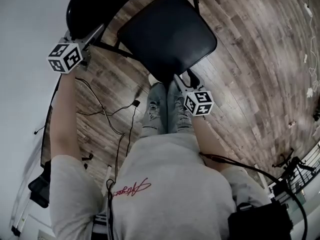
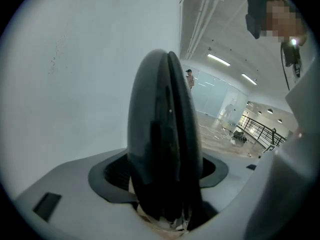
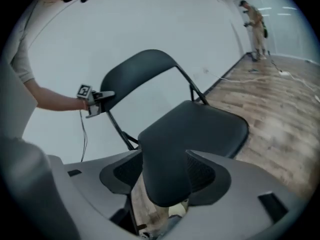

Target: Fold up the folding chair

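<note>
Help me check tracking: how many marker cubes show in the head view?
2. The left tool's cube is upper left, beside the backrest; the right tool's cube is mid-frame, at the front edge of the seat. No others seem hidden.

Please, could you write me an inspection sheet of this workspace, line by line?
Surface: wooden floor.
Job's things: folding chair still unfolded, seat down, backrest near the white wall.
Clutter: dark equipment at the floor's far right.
Grippers: left gripper has the backrest edge between its jaws, grip unclear; right gripper open around the seat's front corner.
Cables: black cable loose on the floor; white cables far right.
Surroundings: another person stands far off.
</note>
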The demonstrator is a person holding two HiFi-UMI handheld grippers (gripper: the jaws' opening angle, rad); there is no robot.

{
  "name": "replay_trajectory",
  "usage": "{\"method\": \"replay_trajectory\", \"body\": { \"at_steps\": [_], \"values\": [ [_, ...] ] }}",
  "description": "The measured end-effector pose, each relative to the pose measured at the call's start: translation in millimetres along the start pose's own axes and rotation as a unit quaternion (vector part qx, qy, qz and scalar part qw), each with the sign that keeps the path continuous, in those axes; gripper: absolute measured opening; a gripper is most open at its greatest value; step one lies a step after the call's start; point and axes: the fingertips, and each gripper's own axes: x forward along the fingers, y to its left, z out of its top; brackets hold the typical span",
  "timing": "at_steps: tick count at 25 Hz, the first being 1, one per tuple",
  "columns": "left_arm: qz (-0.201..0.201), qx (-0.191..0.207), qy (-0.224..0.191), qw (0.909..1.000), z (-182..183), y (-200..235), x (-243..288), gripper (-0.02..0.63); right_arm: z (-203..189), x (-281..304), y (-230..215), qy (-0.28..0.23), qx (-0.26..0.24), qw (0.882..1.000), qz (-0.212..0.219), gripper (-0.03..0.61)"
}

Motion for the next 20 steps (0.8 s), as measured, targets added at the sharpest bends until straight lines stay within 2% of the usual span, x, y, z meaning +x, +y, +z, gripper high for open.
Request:
{"method": "replay_trajectory", "body": {
  "at_steps": [1, 4, 6, 11, 17, 20],
  "values": [
    [0.000, 0.003, -0.010, 1.0000, 2.8, -0.6, -0.9, 0.327, -10.0, 2.7, -15.0, -0.002, 0.036, 0.999, -0.013, 0.248],
    [-0.006, -0.003, -0.024, 0.9997, 6.0, -3.8, -2.2, 0.291, -39.3, 10.0, -61.4, -0.015, 0.146, 0.988, -0.046, 0.262],
    [-0.015, -0.007, -0.028, 0.9995, 6.5, -6.4, -2.7, 0.276, -55.2, 16.8, -86.9, -0.022, 0.198, 0.979, -0.046, 0.272],
    [-0.025, -0.004, -0.033, 0.9991, 14.0, -10.2, -5.1, 0.258, -75.6, 47.2, -103.9, 0.001, 0.270, 0.962, 0.046, 0.290],
    [-0.024, 0.005, -0.036, 0.9990, 14.9, -13.6, -4.4, 0.255, -94.0, 67.3, -114.1, 0.033, 0.301, 0.949, 0.086, 0.295],
    [-0.026, 0.003, -0.036, 0.9990, 11.4, -14.3, -0.7, 0.253, -96.3, 78.2, -114.0, 0.030, 0.334, 0.931, 0.147, 0.295]
  ]
}}
